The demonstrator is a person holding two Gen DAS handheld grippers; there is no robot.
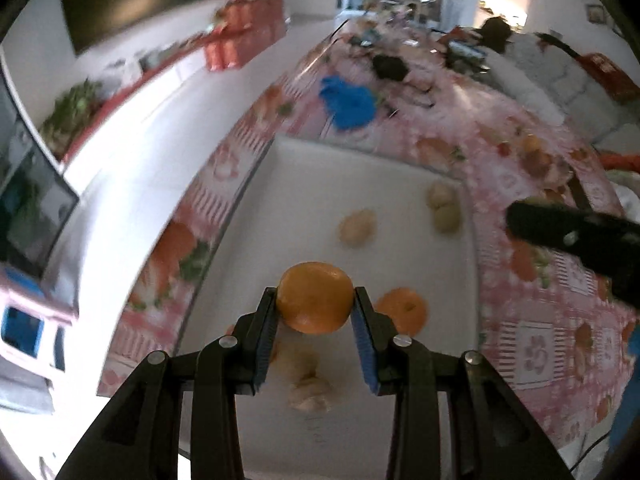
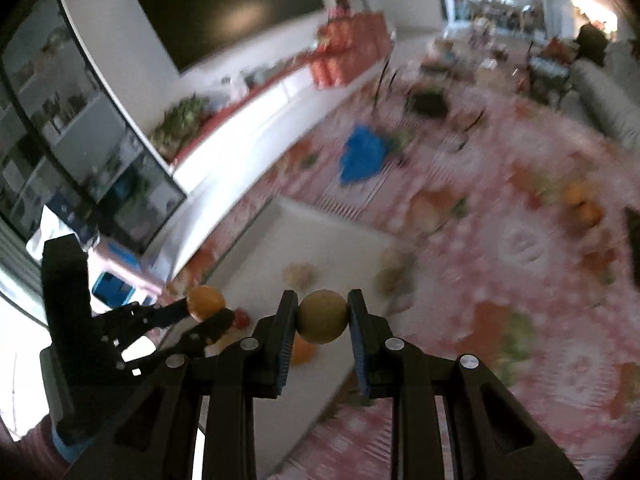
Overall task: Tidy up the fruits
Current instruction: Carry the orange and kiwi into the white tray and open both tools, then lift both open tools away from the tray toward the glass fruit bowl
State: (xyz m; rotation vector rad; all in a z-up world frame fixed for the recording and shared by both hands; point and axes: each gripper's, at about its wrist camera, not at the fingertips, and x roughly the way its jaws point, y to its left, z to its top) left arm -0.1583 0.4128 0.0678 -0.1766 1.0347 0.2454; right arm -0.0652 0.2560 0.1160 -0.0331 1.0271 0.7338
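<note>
My left gripper [image 1: 315, 300] is shut on an orange fruit [image 1: 315, 297] and holds it above a white board [image 1: 360, 184]. On the board lie another orange fruit [image 1: 402, 310], pale lumpy pieces [image 1: 357, 227], two pale round pieces [image 1: 444, 208] and a pale piece under the gripper [image 1: 308, 392]. My right gripper [image 2: 323, 316] is shut on a yellow-green round fruit [image 2: 323, 316], above the board's right edge [image 2: 352, 236]. The left gripper with its orange fruit [image 2: 206, 302] shows at the left of the right wrist view. The right gripper's body [image 1: 576, 236] shows at the right of the left wrist view.
The table carries a pink patterned cloth [image 1: 532, 344]. A blue crumpled bag [image 1: 348, 102] lies beyond the board. More fruits [image 1: 536, 156] lie at the far right. Clutter covers the table's far end. A white cabinet with red boxes [image 1: 236, 40] stands at the left.
</note>
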